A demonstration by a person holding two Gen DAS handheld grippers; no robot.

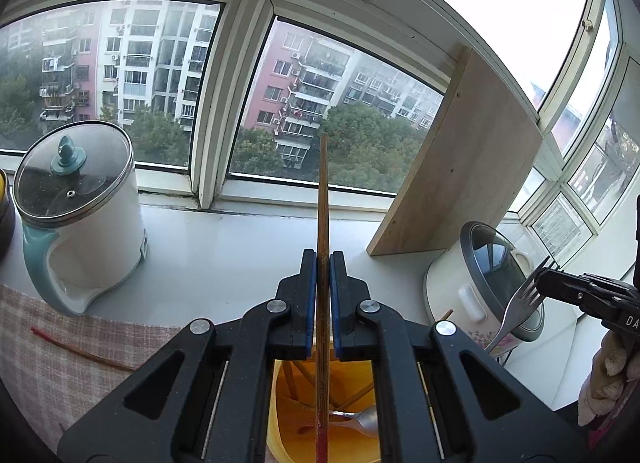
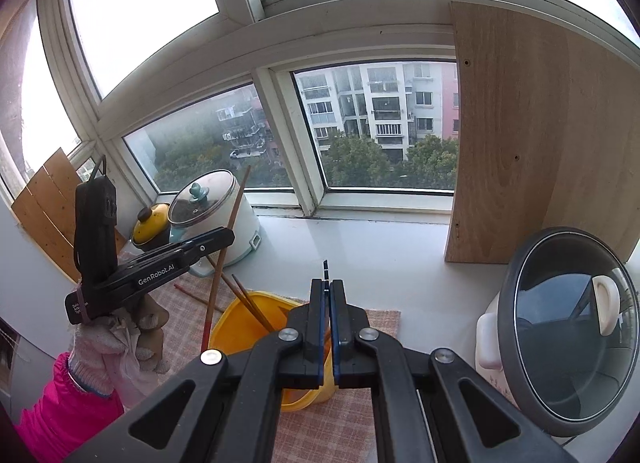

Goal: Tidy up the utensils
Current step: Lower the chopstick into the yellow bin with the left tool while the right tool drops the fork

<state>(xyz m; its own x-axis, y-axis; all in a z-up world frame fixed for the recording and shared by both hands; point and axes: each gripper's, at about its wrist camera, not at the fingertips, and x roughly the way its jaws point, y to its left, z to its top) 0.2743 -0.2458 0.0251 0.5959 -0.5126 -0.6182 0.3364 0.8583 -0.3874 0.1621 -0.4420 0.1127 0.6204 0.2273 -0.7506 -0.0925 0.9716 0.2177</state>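
Wooden chopstick (image 1: 322,199), shiny metal fork (image 1: 518,309) (glossy yellow plastic bin (image 2: 240,315)).

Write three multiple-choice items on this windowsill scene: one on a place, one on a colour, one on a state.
1. Where does the wooden board stand?
A. flat on the cloth
B. leaning up at the window
C. inside the bin

2. What colour is the bin holding utensils?
A. yellow
B. green
C. black

3. What is the left hand-held gripper doing?
A. open, empty
B. shut on a fork
C. shut on a chopstick

Answers:
1 B, it rests upright on the sill against the frame.
2 A, its rim and walls show yellow.
3 C, the chopstick runs between the closed pads; the fork sits in the right hand-held gripper.
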